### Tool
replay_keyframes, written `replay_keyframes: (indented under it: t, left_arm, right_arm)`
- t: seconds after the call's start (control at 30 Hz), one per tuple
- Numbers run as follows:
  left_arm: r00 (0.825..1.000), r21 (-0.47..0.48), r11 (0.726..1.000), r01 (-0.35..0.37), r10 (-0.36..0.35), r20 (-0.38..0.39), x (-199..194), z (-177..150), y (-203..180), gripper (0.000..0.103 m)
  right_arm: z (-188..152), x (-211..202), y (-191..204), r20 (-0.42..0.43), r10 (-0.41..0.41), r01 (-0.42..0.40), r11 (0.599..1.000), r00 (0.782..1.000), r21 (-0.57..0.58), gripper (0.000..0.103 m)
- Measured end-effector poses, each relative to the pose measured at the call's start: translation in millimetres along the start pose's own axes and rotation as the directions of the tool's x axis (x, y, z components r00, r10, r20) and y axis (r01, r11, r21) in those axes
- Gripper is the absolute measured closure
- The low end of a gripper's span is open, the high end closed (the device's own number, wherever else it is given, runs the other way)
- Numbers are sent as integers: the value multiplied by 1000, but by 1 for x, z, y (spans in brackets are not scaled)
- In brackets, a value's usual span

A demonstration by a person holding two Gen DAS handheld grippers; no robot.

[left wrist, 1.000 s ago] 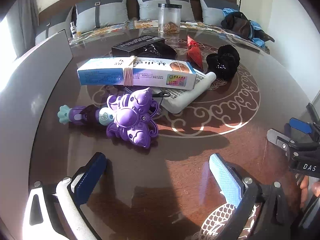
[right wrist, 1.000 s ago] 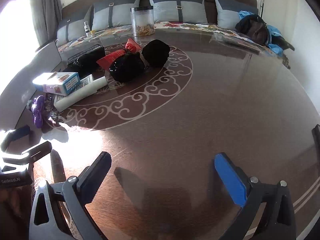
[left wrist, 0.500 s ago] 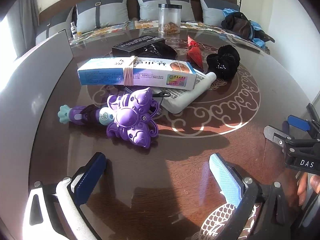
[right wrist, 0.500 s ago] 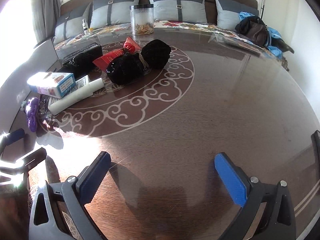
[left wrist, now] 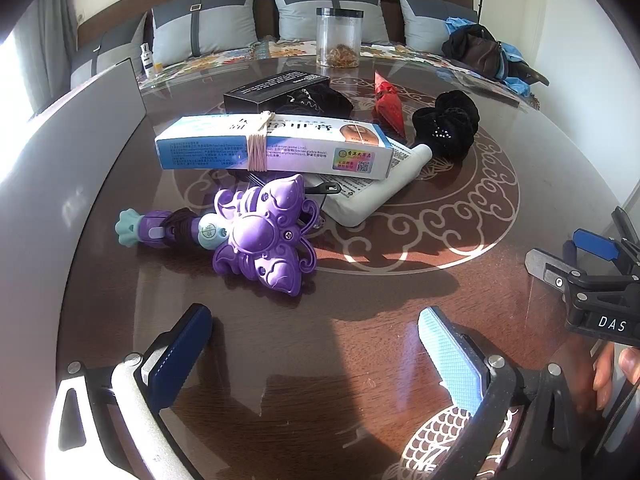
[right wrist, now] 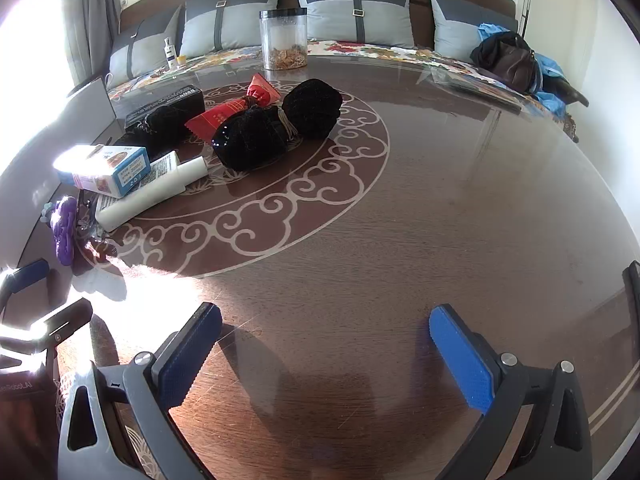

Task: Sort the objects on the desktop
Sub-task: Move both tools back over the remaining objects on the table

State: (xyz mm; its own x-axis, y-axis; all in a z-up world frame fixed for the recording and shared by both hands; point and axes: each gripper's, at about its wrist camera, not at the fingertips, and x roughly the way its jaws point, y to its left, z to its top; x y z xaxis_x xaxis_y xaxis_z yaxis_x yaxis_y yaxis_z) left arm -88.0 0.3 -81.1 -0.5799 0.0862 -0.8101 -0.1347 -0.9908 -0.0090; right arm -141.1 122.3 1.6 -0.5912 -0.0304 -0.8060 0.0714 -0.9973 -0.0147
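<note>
Nearest the left gripper [left wrist: 314, 344], at about 11 o'clock from its tips, the purple butterfly toy [left wrist: 260, 236] lies flat on the bench [left wrist: 400, 300], with its teal-capped handle pointing toward 9 o'clock. The likely trouble is the pile behind it: a dark clip [left wrist: 326, 189] and the white tube [left wrist: 372, 196] sit touching the toy's far edge, and the blue-and-white box [left wrist: 276, 148], bound with rubber bands, rests across the tube. A grab at the toy's lumpy wings could slip on the glossy top, or drag the clip and tip the box. Both sets of jaws are spread wide, holding nothing and touching nothing. The right gripper [right wrist: 326, 354] hovers over bare wood, well apart from everything; its nearest candidates lie at 10 to 11 o'clock. Farther on come the black box [left wrist: 276, 88], a red packet [left wrist: 388, 106] and a black scrunchie [left wrist: 448, 126], and at 12 o'clock a clear jar [left wrist: 339, 38].
</note>
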Motion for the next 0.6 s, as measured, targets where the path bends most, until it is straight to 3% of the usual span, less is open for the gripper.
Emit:
replay_keyframes:
  t: [0.6]
  left_arm:
    - [1000, 1, 1000, -3, 3, 1, 0, 0, 0, 0]
  right_arm:
    - [0, 0, 0, 0, 1, -1, 1000, 1000, 0, 0]
